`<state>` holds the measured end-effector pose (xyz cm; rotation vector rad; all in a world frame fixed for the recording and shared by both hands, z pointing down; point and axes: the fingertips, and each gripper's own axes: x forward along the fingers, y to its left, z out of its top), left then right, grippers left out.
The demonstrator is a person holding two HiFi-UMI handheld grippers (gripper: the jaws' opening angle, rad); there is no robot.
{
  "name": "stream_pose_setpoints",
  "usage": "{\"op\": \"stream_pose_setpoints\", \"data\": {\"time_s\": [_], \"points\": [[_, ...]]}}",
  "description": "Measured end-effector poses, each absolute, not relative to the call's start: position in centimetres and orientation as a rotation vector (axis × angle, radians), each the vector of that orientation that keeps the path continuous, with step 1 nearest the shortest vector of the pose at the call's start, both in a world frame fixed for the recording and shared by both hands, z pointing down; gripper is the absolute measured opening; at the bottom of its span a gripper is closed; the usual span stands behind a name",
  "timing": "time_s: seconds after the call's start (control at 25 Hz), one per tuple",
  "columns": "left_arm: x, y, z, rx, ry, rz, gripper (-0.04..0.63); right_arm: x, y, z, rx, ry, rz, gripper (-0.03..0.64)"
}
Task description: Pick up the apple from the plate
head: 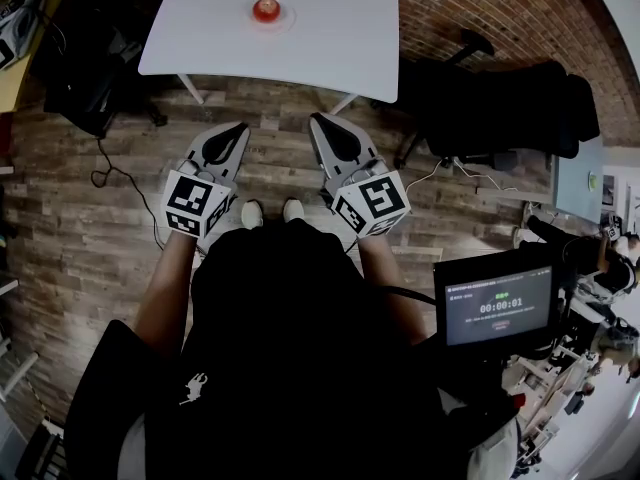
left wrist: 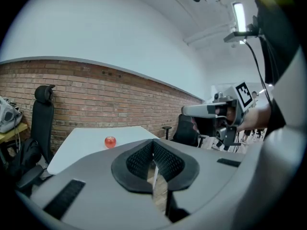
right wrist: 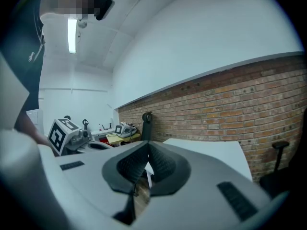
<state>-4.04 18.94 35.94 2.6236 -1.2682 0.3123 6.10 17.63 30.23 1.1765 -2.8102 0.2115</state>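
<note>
A small red apple sits on a pale plate near the far middle of a white table. Both grippers hang over the wooden floor, short of the table's near edge. My left gripper and my right gripper point toward the table, jaws together, nothing in either. In the left gripper view the apple lies far ahead, left of the shut left gripper, and the right gripper shows alongside. The right gripper view shows the right gripper shut and the table ahead.
A black office chair stands right of the table, another dark chair left of it. A cable trails on the wooden floor. A screen with a timer sits at my right. A brick wall runs behind the table.
</note>
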Motion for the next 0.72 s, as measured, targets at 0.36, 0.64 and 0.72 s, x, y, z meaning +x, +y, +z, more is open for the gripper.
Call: {"op": "stream_pose_setpoints", "data": {"time_s": [0.36, 0.64, 0.72], "points": [[-7.3, 20.4, 36.5, 2.621, -1.275, 0.303, 0.006, 3.0, 19.1, 30.3, 1.154, -2.812, 0.195, 0.005], [-8.3, 20.7, 37.7, 2.612, -1.297, 0.332, 0.006, 2.4, 19.3, 30.9, 1.156, -2.809, 0.218, 0.004], [-8.8, 20.7, 37.7, 2.613, -1.302, 0.321, 0.006, 2.1, 19.2, 31.0, 1.156, -2.804, 0.216, 0.003]]}}
